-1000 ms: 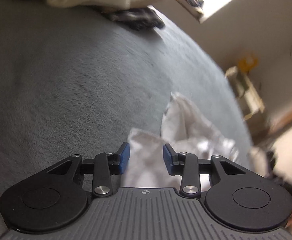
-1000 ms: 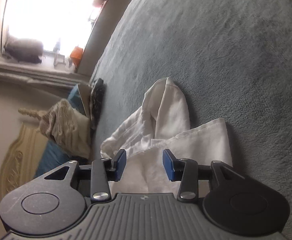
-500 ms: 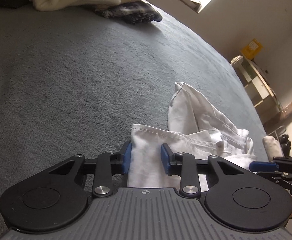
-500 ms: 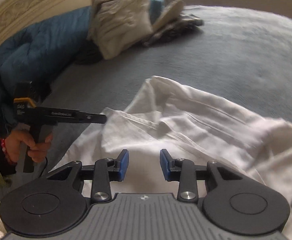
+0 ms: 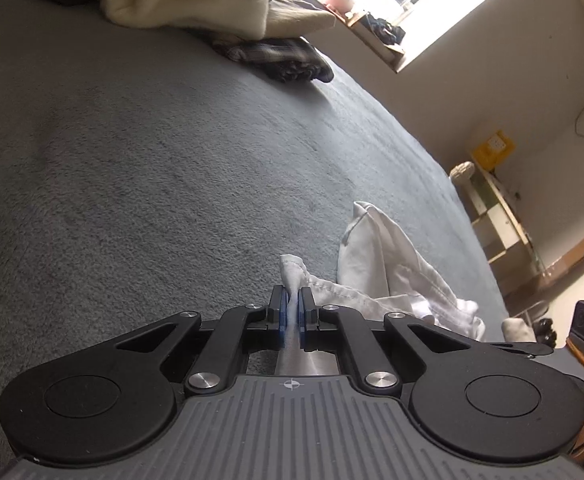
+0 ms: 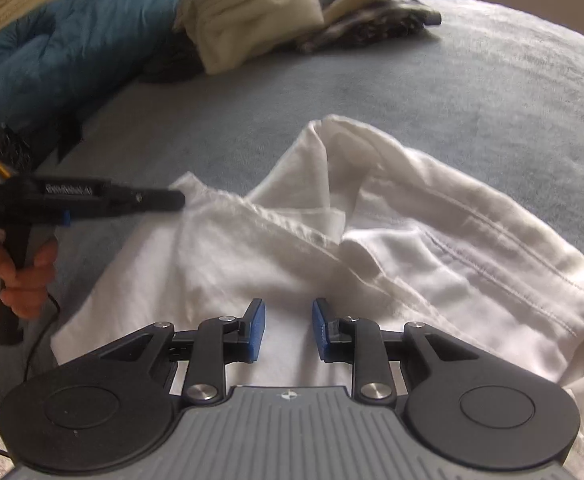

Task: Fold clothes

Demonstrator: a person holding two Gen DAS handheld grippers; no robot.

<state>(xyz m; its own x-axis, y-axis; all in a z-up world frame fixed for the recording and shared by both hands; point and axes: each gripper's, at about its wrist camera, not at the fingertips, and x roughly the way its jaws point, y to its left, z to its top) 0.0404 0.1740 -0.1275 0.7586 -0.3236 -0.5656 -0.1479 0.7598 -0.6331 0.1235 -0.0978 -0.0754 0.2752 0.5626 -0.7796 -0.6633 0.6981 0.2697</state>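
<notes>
Grey bed cover (image 6: 471, 80); left gripper (image 5: 290, 312) pinches white garment (image 6: 371, 248) corner (for lifting), right gripper (image 6: 288, 330) closing nearby, gripping nothing.

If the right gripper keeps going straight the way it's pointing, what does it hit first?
Most likely the white garment itself. The right gripper angles down over the cloth, jaws closing with nothing pressed between them yet. Depth is hard to judge, but the fabric fills the path ahead.

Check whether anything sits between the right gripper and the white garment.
Nothing visible does. The right gripper, jaws closing, hangs directly over the white garment with no cloth pinched yet. The left gripper already clamps a corner.
</notes>
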